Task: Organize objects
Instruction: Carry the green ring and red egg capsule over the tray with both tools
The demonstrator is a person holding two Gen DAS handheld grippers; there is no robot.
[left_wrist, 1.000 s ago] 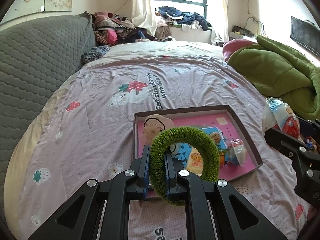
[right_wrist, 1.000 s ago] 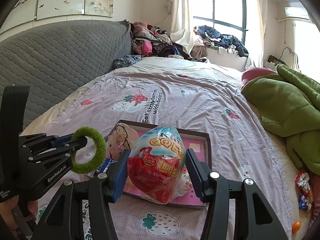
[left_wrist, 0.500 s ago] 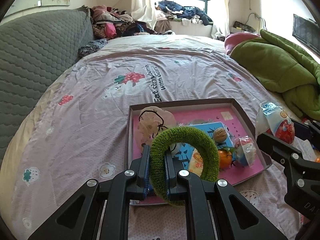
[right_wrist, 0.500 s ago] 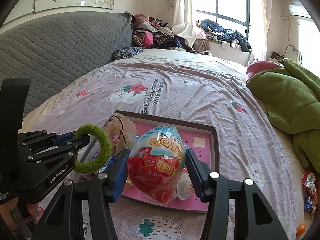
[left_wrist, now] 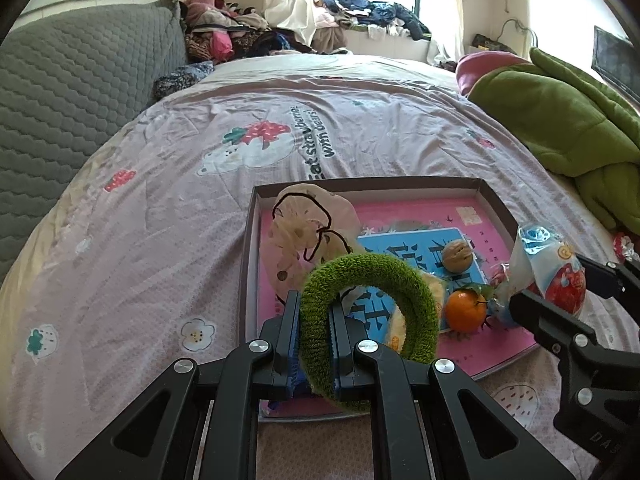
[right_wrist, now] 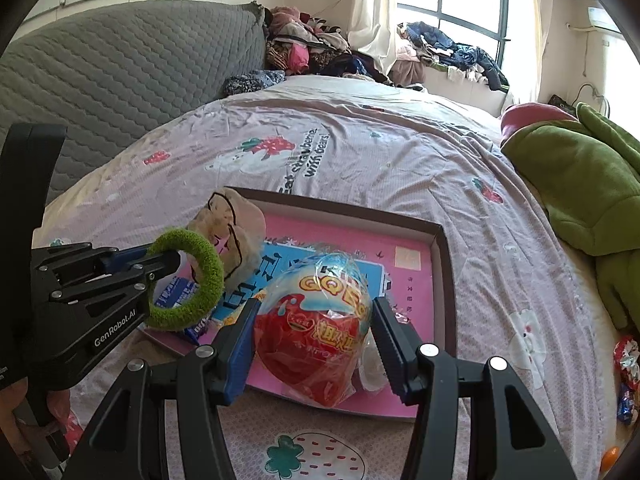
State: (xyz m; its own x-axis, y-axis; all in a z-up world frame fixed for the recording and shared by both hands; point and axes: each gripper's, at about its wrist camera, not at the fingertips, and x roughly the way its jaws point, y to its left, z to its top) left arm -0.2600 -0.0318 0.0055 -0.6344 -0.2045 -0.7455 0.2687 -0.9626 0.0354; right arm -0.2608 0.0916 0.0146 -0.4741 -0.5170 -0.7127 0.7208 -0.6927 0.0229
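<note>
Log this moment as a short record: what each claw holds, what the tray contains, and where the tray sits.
left claw: shut on green fuzzy ring
right claw: shut on wrapped toy egg
tray: shallow box, pink inside, on the bedspread
in tray: walnut, orange, beige cloth pouch, small packets
position: both claws above the tray's near side
beside: green blanket on the right

The bedsheet [right_wrist: 360,152] is showing "Eat strawberries with bears!"; the left gripper [right_wrist: 160,260] is bearing "GenRobot.AI"; the wrapped egg [right_wrist: 316,320] is reading "QQ", the rest unclear.
</note>
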